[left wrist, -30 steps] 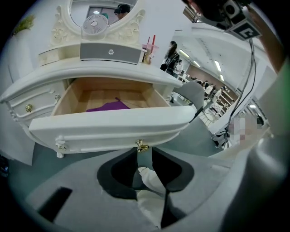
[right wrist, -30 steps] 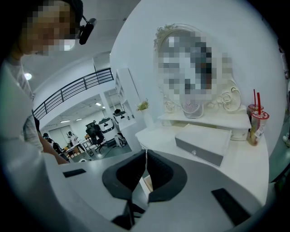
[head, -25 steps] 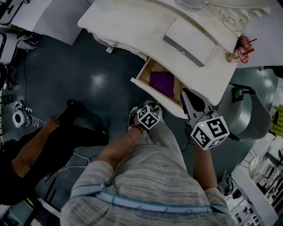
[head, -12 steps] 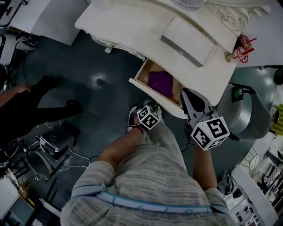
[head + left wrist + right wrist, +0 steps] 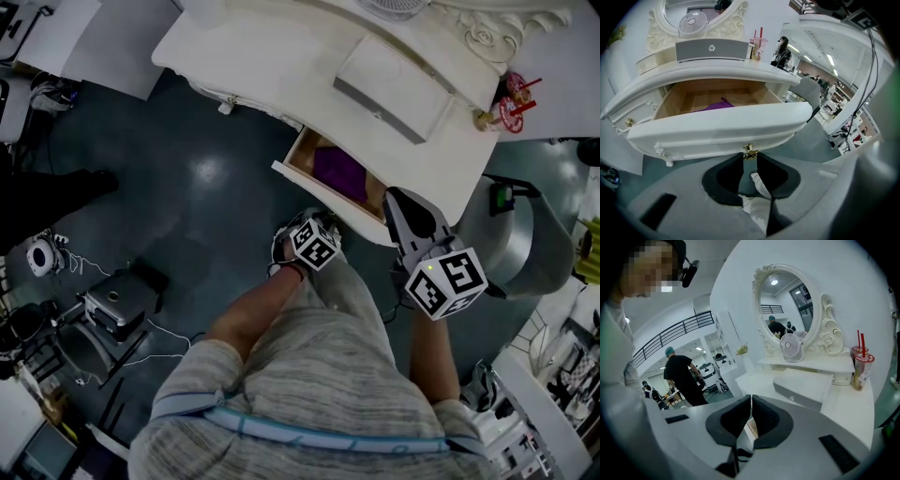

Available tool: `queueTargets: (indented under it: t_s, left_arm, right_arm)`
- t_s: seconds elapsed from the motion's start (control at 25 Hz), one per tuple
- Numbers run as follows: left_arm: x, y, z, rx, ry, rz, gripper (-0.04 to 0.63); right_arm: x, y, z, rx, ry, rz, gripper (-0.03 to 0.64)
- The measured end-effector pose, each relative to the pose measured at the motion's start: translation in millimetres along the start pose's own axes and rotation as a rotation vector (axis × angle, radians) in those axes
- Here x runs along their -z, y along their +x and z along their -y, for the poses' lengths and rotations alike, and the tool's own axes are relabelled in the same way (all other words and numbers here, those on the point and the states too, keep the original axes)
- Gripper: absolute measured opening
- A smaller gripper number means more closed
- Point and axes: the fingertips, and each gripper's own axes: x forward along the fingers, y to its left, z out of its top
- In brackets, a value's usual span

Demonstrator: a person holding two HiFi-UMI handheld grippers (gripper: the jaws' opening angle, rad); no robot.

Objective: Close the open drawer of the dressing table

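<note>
The white dressing table (image 5: 272,56) has its drawer (image 5: 309,178) pulled out, with a purple item (image 5: 339,173) inside. In the left gripper view the drawer's white front (image 5: 717,129) fills the middle, and its small gold knob (image 5: 750,151) sits right between the tips of my left gripper (image 5: 750,157), whose jaws are closed onto it. From the head view only that gripper's marker cube (image 5: 314,246) shows, just below the drawer front. My right gripper (image 5: 398,199) hovers by the table's front edge to the right of the drawer, shut and empty (image 5: 751,399).
On the tabletop stand a grey-fronted box (image 5: 394,89), a small fan (image 5: 790,347), an oval mirror (image 5: 787,305) and a pink cup with straws (image 5: 514,103). A grey round seat (image 5: 525,244) is at the right. Floor gear and cables (image 5: 112,300) and a person's dark leg (image 5: 47,202) lie left.
The drawer has slid a little into the table with my left gripper following it. The person in black at the left has drawn away. The right gripper has stayed put.
</note>
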Motion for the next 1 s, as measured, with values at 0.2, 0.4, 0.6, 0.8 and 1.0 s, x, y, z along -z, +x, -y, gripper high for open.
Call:
queueTargets:
  t_s: [0.2,0.4,0.6,0.8,1.0]
  left_arm:
    - [-11.6,4.5,-5.1,-0.003,0.010,0.006,0.100]
    - [-19.9,9.1,-9.8,-0.006,0.016,0.009,0.100]
    - [-34.3,14.2,-14.3,-0.016,0.018,0.017,0.100]
    - [-47.6,20.5,-21.3,-0.023,0.017,0.028,0.100]
    - [-64.0,26.9,-28.2,-0.032,0.020,0.039,0.100]
  right_arm:
    - [-1.7,-1.6,8.1,0.014,0.007,0.004,0.011]
    - [-2.5,-1.3,13.3,0.016,0.005,0.000,0.011]
    - [-4.3,-3.3,20.7,0.013,0.002,-0.006,0.011]
    - [-4.9,-4.7,28.4,0.020,0.004,-0.006,0.011]
    - [-4.7,-8.2,38.8,0.028,0.006,-0.012,0.011]
